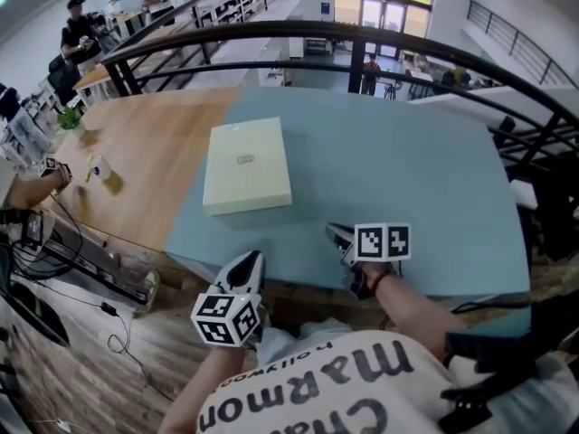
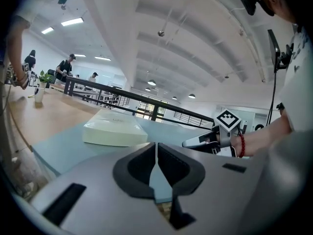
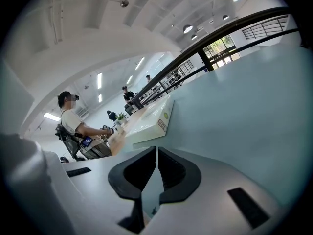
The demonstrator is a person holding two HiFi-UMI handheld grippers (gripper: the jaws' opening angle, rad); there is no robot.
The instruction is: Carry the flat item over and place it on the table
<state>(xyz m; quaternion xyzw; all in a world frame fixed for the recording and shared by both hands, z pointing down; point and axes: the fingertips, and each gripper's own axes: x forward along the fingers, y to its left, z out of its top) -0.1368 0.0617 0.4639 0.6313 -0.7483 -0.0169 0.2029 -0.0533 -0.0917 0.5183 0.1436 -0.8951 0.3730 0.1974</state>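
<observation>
One flat cream box lies by itself on the pale blue table. It rests flat, label up, on the left part of the blue surface, close to where the top changes to wood. Nothing touches it or leans on it.

Both grippers are apart from it, near the table's front edge on the person's side. The left gripper hangs just off that edge, below the box and pointing toward it. Its own view shows the dark pads pressed together with nothing between them and the box further out on the table. The right gripper sits over the front edge to the right of the box. Its jaws are likewise closed on nothing, and in its own view the box lies off to the left.

Judging by this, the carrying and the setting down are done: the box is on the table, settled and released. Nothing of the task seems left, unless the box is meant for another spot on the table.

Beyond the table runs a dark curved railing.
</observation>
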